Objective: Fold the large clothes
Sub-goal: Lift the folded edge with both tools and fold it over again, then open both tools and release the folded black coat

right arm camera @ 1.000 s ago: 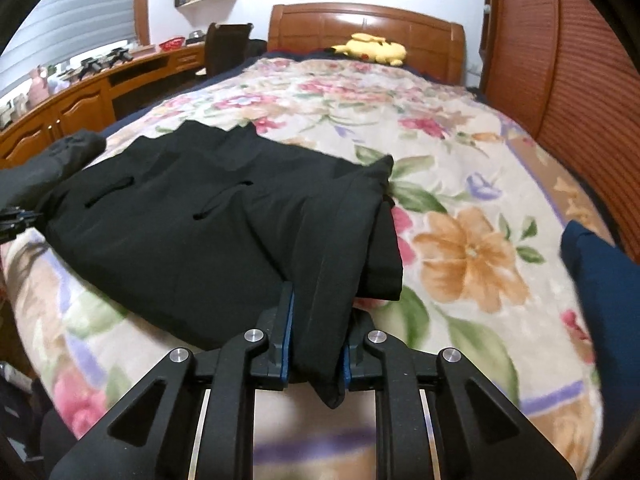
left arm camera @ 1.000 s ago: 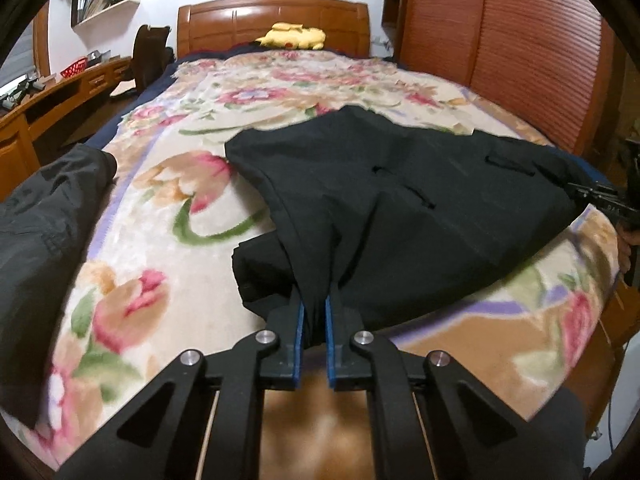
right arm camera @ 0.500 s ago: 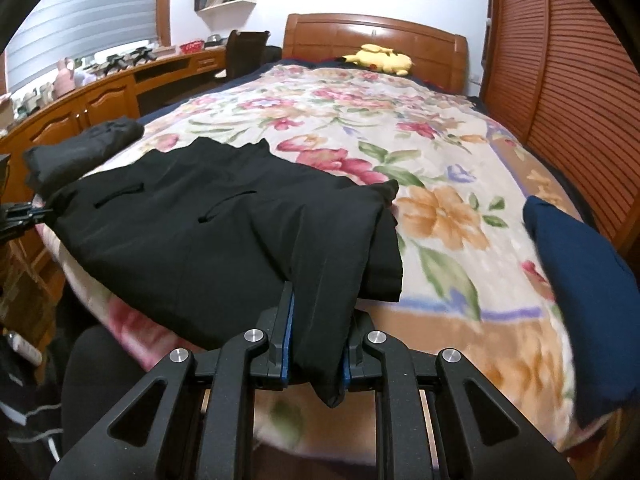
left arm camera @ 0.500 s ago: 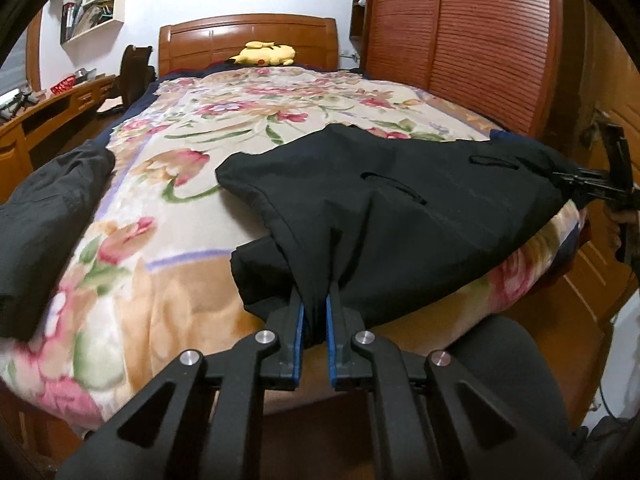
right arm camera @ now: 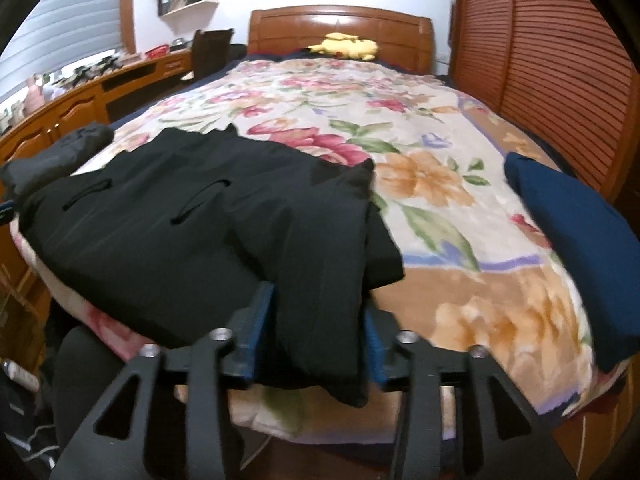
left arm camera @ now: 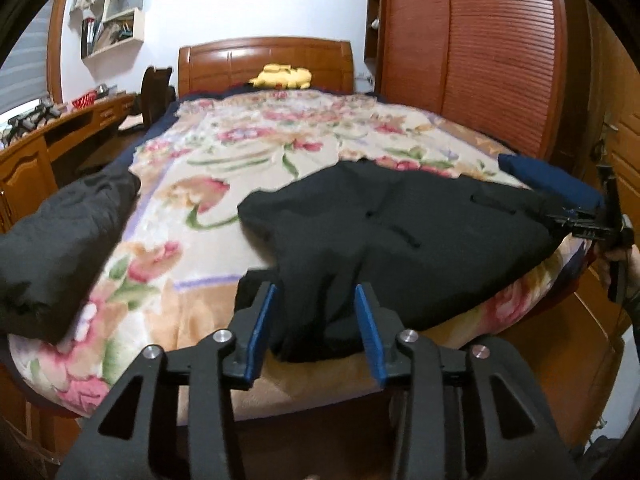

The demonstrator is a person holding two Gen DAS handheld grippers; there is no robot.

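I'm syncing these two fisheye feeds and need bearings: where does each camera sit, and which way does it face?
Left wrist: behind the open left gripper at the bed's foot, facing the headboard; the right gripper shows far right.
Right wrist: behind the open right gripper, same heading; no hand shows.
Shared: black trousers, yellow plush toy, navy bundle.

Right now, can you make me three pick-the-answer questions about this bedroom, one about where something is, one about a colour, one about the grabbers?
1. Where is the yellow plush toy?
A. by the wooden headboard
B. on the floor
C. on the desk

2. What colour is the big folded garment at the bed's foot?
A. red
B. black
C. white

3. How are the left gripper and right gripper?
A. both open
B. both shut
C. one open, one shut

Answers: A, it lies against the headboard; B, the cloth is black; A, blue pads stand apart beside the cloth.
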